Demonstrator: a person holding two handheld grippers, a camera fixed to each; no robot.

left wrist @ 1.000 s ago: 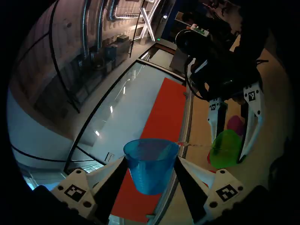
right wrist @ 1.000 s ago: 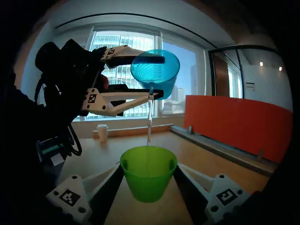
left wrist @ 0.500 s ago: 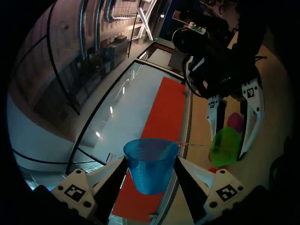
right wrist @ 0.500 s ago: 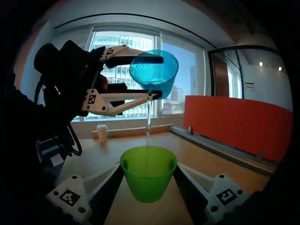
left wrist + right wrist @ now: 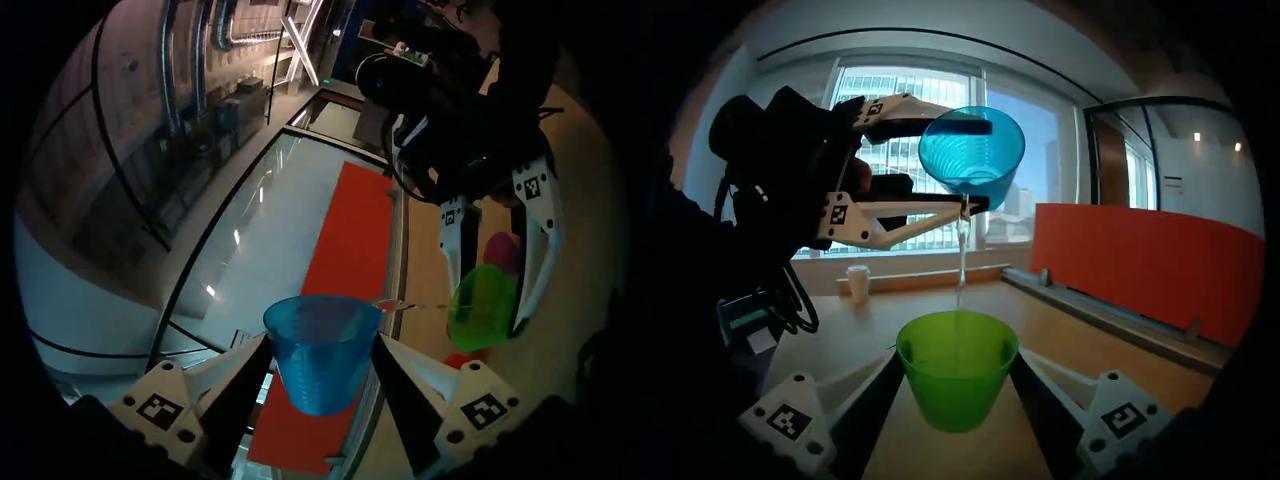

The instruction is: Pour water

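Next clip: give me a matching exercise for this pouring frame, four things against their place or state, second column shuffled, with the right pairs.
Things
1. blue cup
2. green cup
3. paper cup
4. orange partition

Place or state
A. upright, catching the water stream
B. runs along the desk's edge
C. tipped, water leaving its rim
D. stands far off, below the window

Pairs: 1-C, 2-A, 3-D, 4-B

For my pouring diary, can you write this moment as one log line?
step: pouring | left gripper: shut on blue cup, tipped | right gripper: shut on green cup, upright | water: thin stream into green cup
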